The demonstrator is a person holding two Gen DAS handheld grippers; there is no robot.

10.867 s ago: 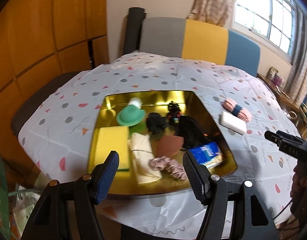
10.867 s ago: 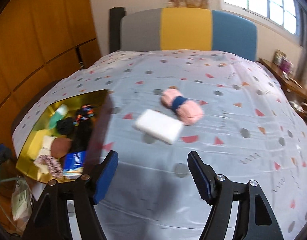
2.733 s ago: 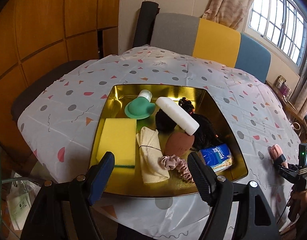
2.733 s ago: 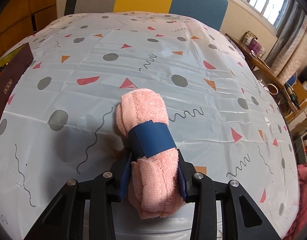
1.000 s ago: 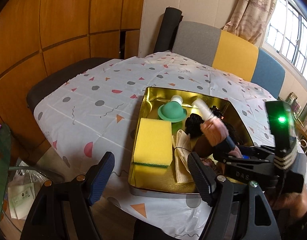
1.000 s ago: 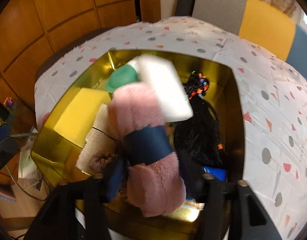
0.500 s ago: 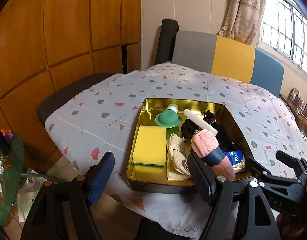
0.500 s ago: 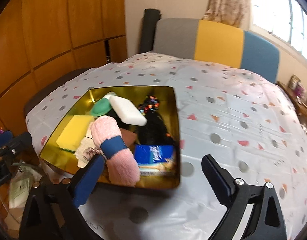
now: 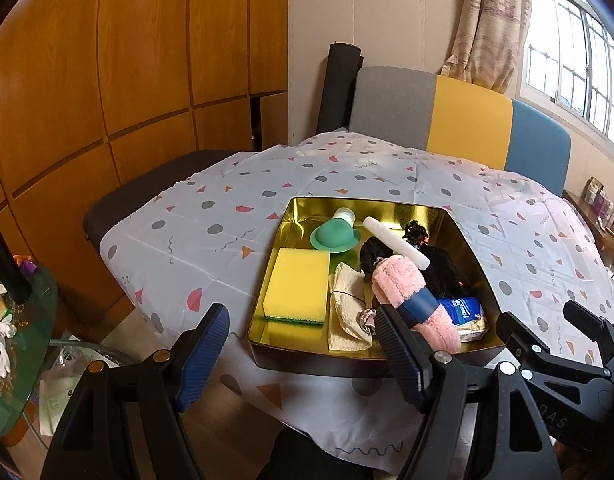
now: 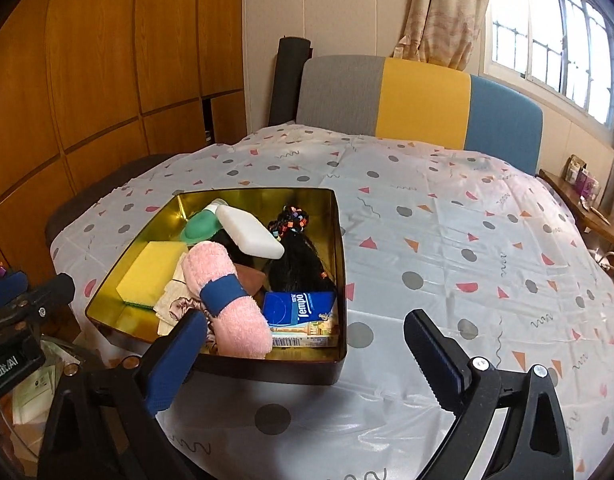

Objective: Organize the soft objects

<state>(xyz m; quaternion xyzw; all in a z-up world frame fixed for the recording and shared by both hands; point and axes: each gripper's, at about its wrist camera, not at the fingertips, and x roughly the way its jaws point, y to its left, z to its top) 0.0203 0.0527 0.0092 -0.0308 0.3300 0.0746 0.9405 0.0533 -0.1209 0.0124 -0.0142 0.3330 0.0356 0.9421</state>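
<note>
A gold tin box (image 9: 463, 232) (image 10: 341, 240) stands on the table's near left part. In it lie a pink rolled towel with a blue band (image 9: 415, 304) (image 10: 227, 296), a white sponge (image 9: 395, 242) (image 10: 249, 236), a yellow sponge (image 9: 297, 284) (image 10: 151, 266), a green cap (image 9: 334, 235), a beige cloth (image 9: 347, 312), a black hair piece (image 10: 299, 260) and a blue tissue pack (image 10: 299, 310). My left gripper (image 9: 303, 356) is open and empty, near the box's front. My right gripper (image 10: 303, 356) is open and empty, by the box's front right corner.
The table wears a white cloth with coloured dots and triangles (image 10: 447, 240). A grey, yellow and blue bench back (image 10: 419, 100) stands behind it. Wood panels (image 9: 107, 80) line the left wall. A glass side table with clutter (image 9: 11, 312) sits low at the left.
Both grippers have drawn back from the box. The pink towel, released by the right gripper about a second ago, lies still in the box.
</note>
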